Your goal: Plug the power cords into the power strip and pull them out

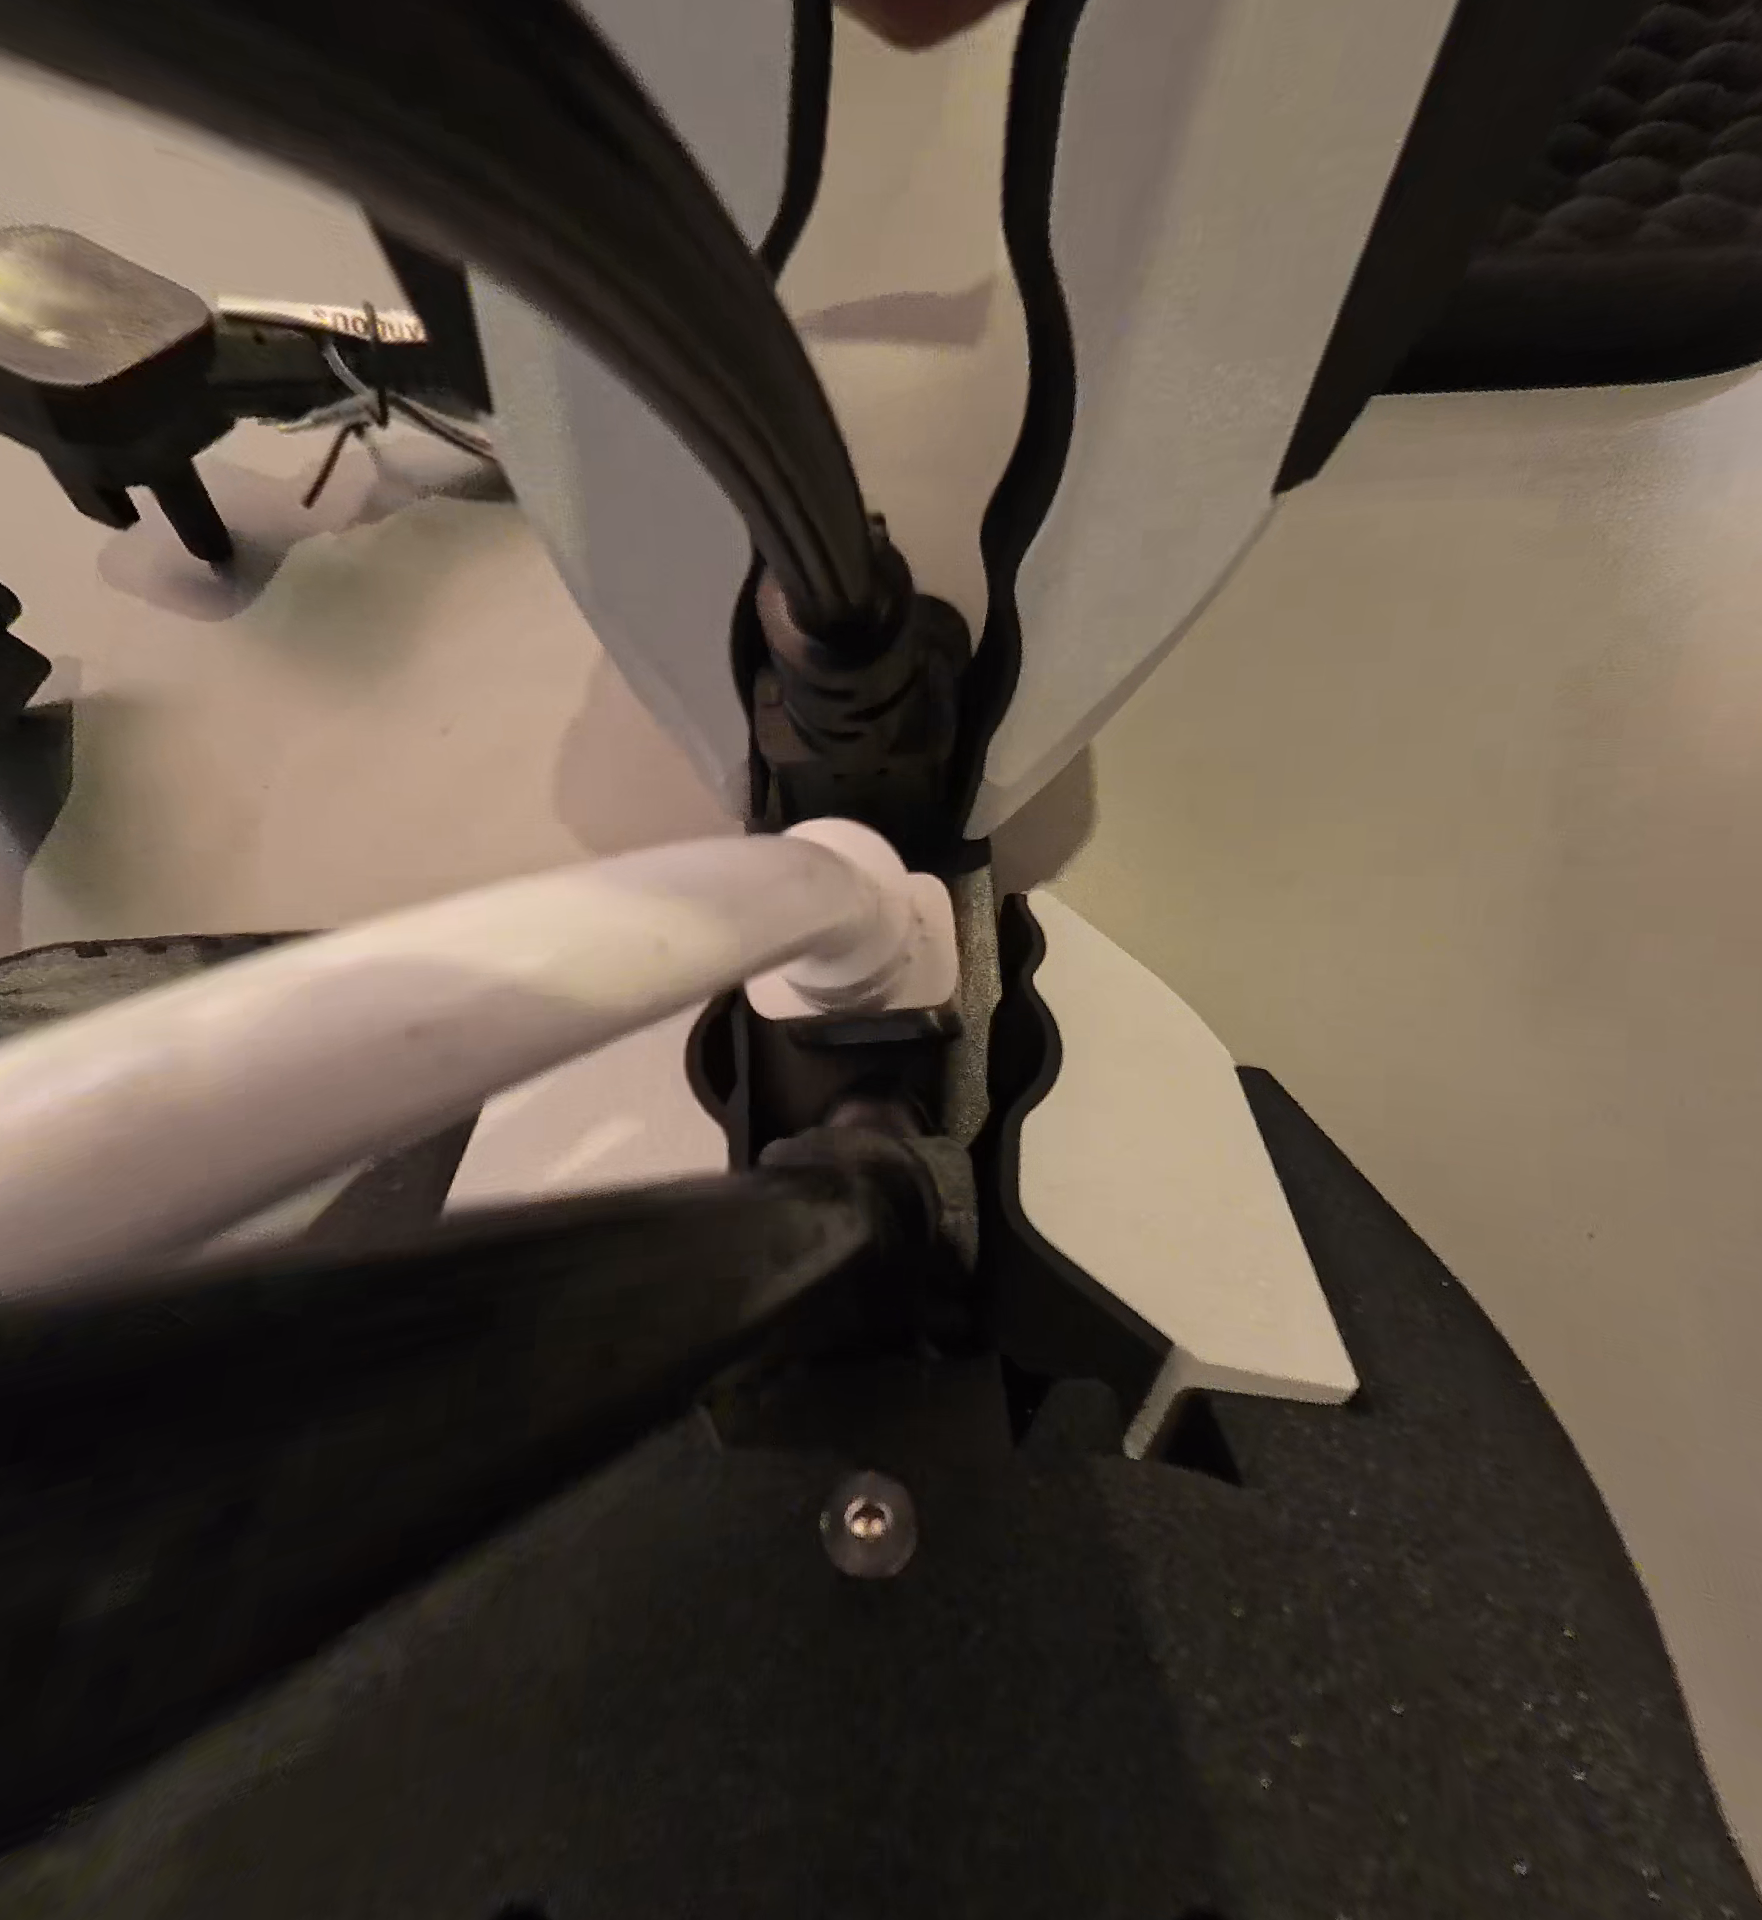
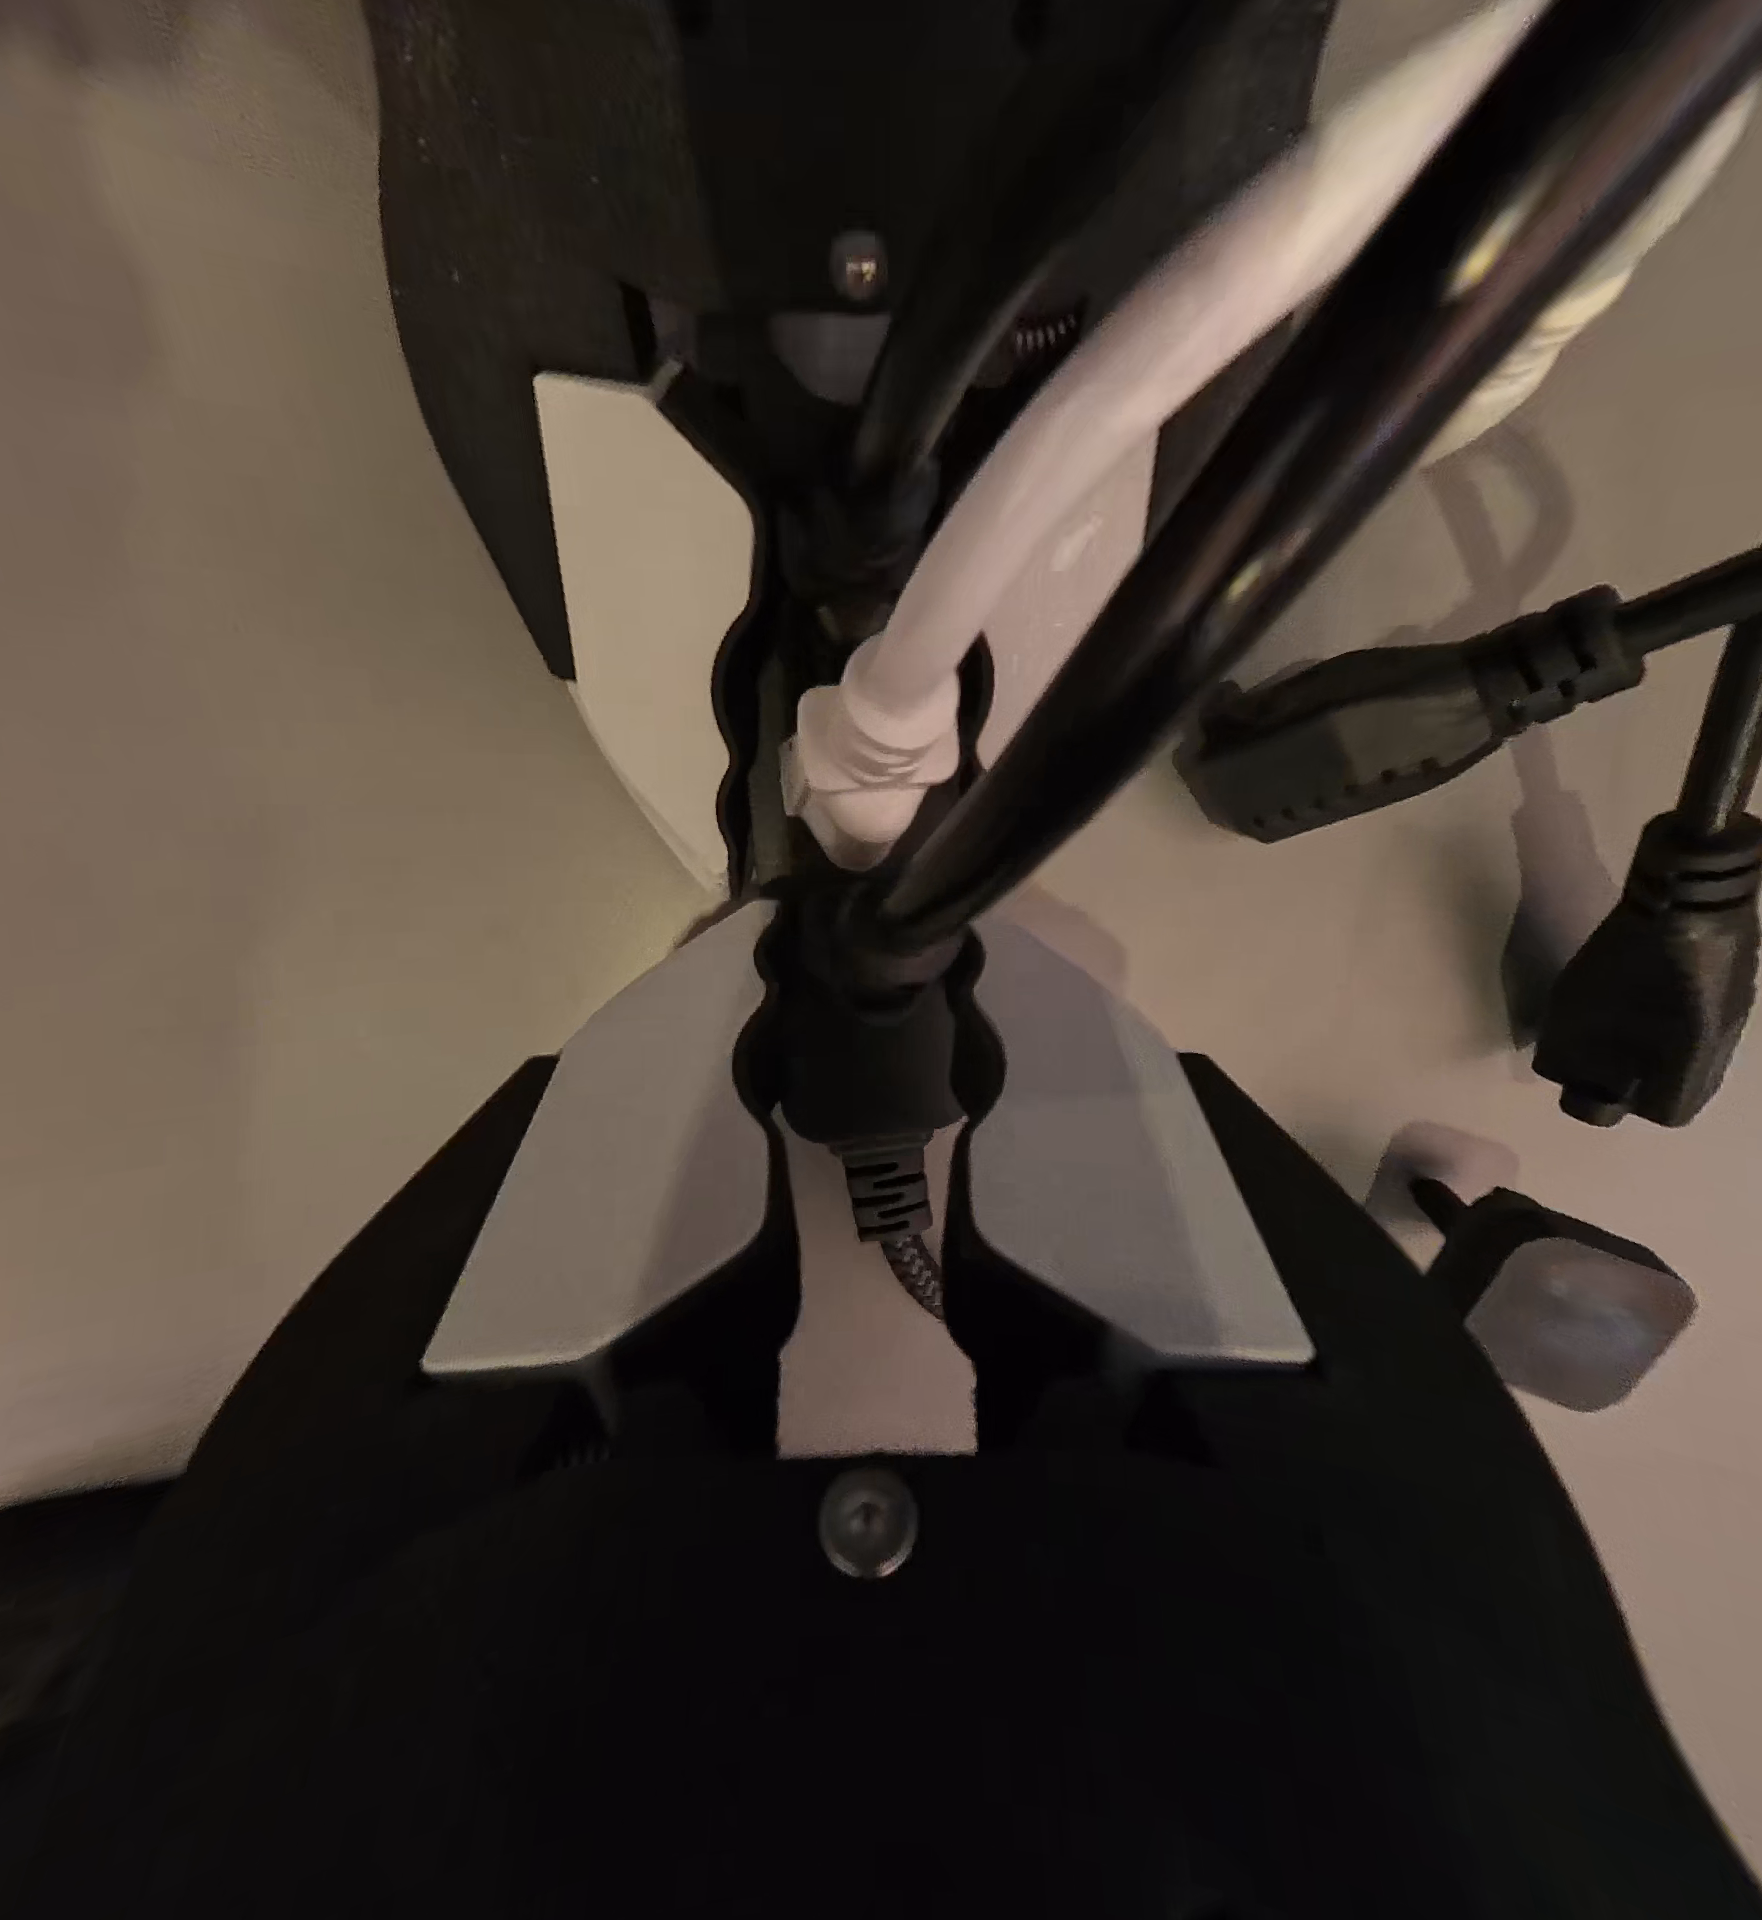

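The two grippers meet tip to tip over a beige table (image 1: 1479, 831). My left gripper (image 1: 866, 1039) is shut around a narrow grey power strip (image 1: 970, 987) seen end-on. A white cord's plug (image 1: 856, 935) and a black cord's plug (image 1: 887, 1164) sit in it. My right gripper (image 2: 866, 1029) is shut on a black plug (image 2: 856, 1049) at the strip's near end. A thick black cord (image 2: 1272, 499) runs from it to the upper right, and a braided cable (image 2: 908, 1268) hangs below it. The right gripper also shows in the left wrist view (image 1: 856, 707), and the left gripper in the right wrist view (image 2: 856, 707).
Loose black plugs lie on the table: one with a flat shiny face and prongs (image 1: 66, 343), also in the right wrist view (image 2: 1573, 1309), and two moulded connectors (image 2: 1376, 738) (image 2: 1666, 997). The cords cross close in front of both cameras. The grippers are tip to tip, or close to it.
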Demonstrator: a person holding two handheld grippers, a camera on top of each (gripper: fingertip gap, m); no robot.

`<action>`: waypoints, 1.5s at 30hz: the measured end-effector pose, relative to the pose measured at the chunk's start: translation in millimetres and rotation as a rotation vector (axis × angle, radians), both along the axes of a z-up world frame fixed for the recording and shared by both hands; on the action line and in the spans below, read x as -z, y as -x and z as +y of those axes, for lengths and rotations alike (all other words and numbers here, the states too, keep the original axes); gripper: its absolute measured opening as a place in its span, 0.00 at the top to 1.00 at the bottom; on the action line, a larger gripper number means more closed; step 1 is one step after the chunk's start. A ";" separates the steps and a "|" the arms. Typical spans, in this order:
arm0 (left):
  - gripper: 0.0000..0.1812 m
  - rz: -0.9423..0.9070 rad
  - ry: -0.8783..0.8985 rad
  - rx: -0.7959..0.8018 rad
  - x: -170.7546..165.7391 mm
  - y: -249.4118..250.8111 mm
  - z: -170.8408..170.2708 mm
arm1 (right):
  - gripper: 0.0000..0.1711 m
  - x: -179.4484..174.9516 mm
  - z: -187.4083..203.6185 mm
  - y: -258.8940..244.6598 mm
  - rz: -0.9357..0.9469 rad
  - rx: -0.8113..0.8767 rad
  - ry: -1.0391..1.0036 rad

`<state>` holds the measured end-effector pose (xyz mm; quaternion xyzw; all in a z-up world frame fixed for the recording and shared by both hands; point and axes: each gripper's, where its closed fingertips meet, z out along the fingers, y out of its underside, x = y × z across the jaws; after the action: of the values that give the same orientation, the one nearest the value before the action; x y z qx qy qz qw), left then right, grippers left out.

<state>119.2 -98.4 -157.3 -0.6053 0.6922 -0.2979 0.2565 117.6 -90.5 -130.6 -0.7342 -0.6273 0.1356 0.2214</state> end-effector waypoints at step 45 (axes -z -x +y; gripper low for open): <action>0.65 0.342 -0.165 0.132 -147.9 -4.3 -7.4 | 0.78 2.0 -0.6 -9.4 0.412 -0.054 -0.367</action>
<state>123.6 -105.8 -9.4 -0.5772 0.7860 -0.1490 0.1638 127.0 -91.0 -132.6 -0.6220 -0.6024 0.1718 0.4699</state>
